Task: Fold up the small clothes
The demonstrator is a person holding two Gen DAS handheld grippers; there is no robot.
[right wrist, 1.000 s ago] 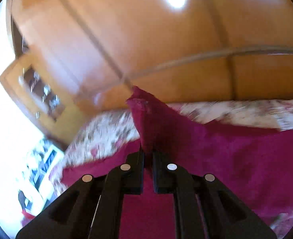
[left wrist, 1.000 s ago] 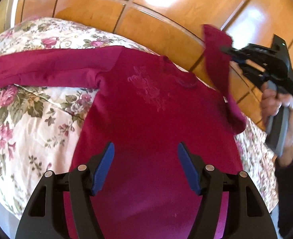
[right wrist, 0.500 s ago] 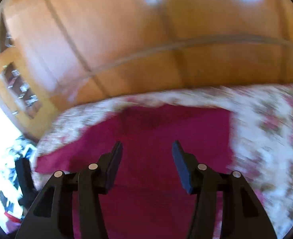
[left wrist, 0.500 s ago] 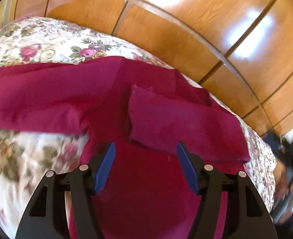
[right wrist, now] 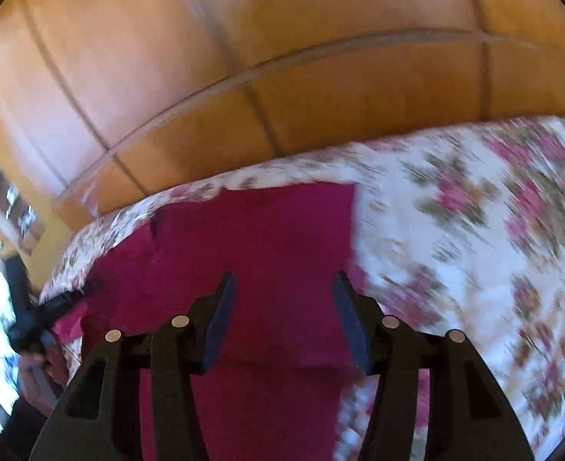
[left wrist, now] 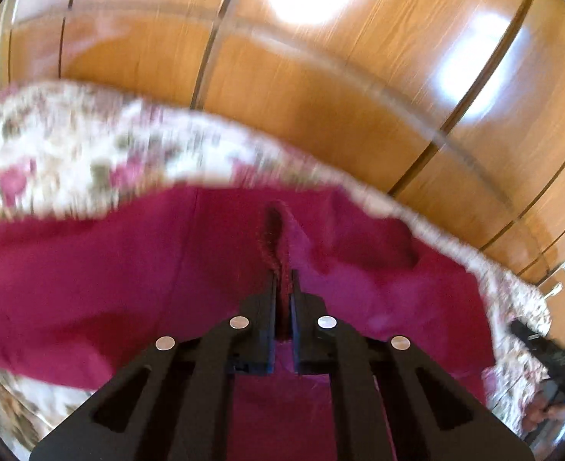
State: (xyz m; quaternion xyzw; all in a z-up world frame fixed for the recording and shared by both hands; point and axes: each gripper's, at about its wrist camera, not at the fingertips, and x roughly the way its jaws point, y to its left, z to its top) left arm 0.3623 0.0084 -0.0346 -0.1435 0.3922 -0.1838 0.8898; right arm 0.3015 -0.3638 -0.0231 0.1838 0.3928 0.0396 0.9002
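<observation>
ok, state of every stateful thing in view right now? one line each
Dark red long-sleeved top: spread on the bed, right sleeve folded over the body.
Left gripper: just closed, shut on a ridge of the dark red top.
Right gripper: open, nothing between the pads.
Floral bedspread: spread under the top.

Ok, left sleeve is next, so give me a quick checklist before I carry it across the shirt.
1. Left hand-held gripper shut on fabric: ok, a ridge of the crimson shirt is pinched between its jaws, which have just been closing.
2. Which part is pinched, cuff or mid-sleeve: cannot tell, blurred.
3. Right hand-held gripper clear of cloth: ok, jaws apart, nothing between them.
4. Right side already folded in: ok, a straight edge lies along the floral bedspread.
5. Shirt fully on the bed: cannot tell, the near hem is hidden.
</observation>
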